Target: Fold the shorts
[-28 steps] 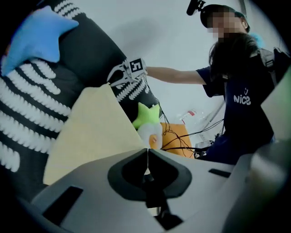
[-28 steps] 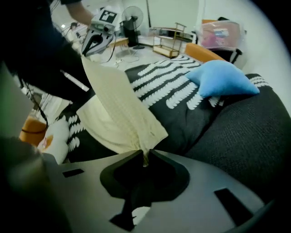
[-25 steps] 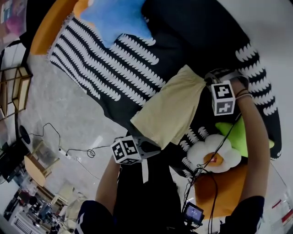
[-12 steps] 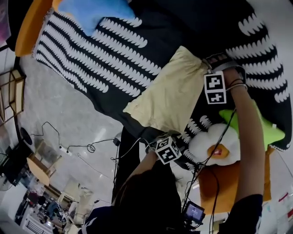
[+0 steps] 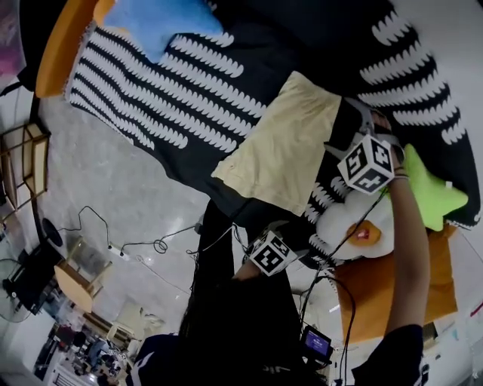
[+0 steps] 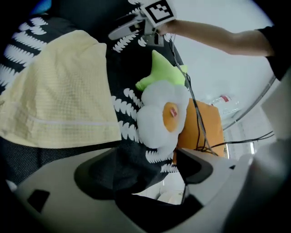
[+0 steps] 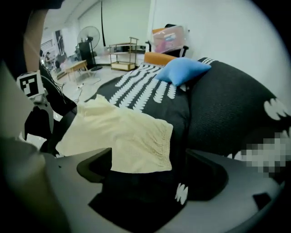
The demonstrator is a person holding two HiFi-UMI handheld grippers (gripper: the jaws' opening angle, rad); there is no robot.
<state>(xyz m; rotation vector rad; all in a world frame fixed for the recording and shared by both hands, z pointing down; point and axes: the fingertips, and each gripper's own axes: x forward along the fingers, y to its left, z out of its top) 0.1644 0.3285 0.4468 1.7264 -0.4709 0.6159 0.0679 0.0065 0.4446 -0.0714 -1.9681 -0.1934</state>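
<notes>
The pale yellow shorts [image 5: 283, 147] lie folded flat on the black cover with white marks [image 5: 189, 90]. In the head view my left gripper [image 5: 275, 230] sits just below the shorts' near edge. My right gripper [image 5: 341, 136] is at their right edge. In the left gripper view the shorts [image 6: 59, 95] lie up and to the left of my left gripper [image 6: 145, 168], with only black cover between the jaws. In the right gripper view the shorts' elastic corner [image 7: 150, 150] reaches in between the jaws of my right gripper [image 7: 150, 168], unpressed. Both grippers' jaws have just been opening and stand open.
A white egg-shaped plush [image 5: 355, 226] and a green star cushion [image 5: 430, 192] lie right of the shorts. A blue pillow [image 5: 162, 22] lies at the far end. An orange cushion [image 5: 373, 298] is nearby. Cables [image 5: 151, 245] trail over the grey floor on the left.
Both grippers have let go of the shorts, which now lie flat. The left gripper has moved right and down from the shorts' lower left edge. The right gripper has rolled and drawn slightly away.
</notes>
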